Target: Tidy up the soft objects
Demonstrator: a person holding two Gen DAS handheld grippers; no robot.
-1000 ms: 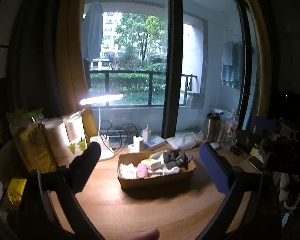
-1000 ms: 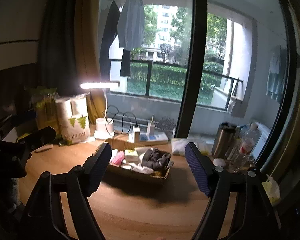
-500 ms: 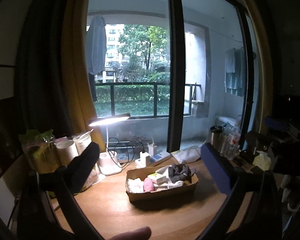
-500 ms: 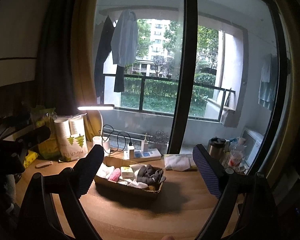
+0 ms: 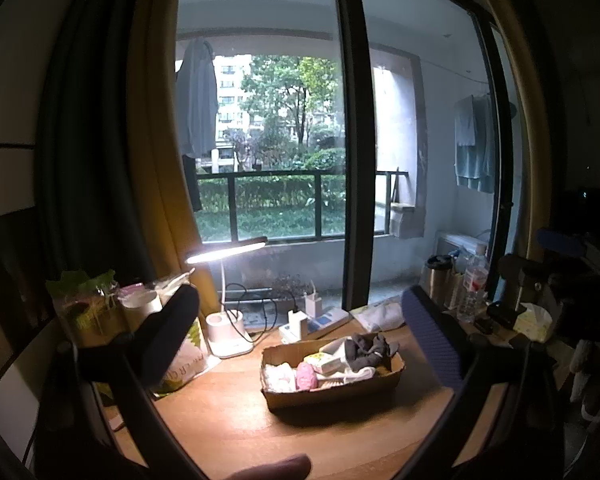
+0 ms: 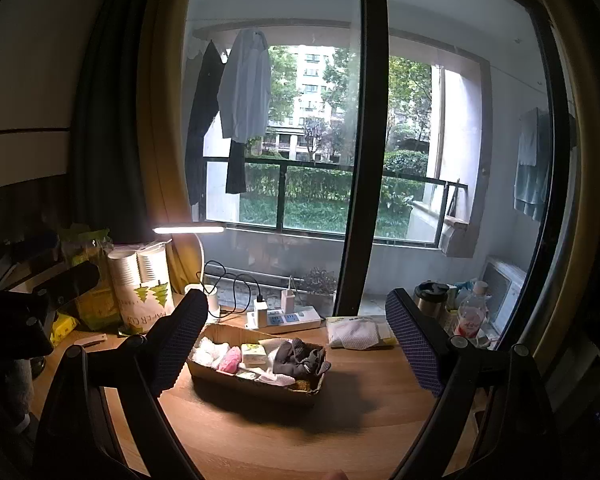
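A shallow cardboard box (image 5: 332, 394) stands on the wooden desk (image 5: 228, 432), lit by the lamp. It holds white cloth (image 5: 278, 376), a pink ball (image 5: 306, 376), a small yellow-white packet (image 5: 328, 362) and dark grey socks (image 5: 370, 348). My left gripper (image 5: 300, 340) hovers open, well short of the box, nothing between its fingers. In the right wrist view the same box (image 6: 252, 386) sits ahead with the socks (image 6: 298, 358) at its right end. My right gripper (image 6: 296, 344) is open wide and holds nothing.
A lit desk lamp (image 5: 226, 254), a power strip (image 6: 284, 318) with cables and a paper cup pack (image 6: 144, 284) line the back. A white cloth packet (image 6: 358, 332), a thermos (image 6: 430, 300) and a bottle (image 6: 470, 316) stand at the right. A big window rises behind.
Both grippers have risen and tilted up, so the box sits lower and farther off in both views. The right fingers have spread a little wider.
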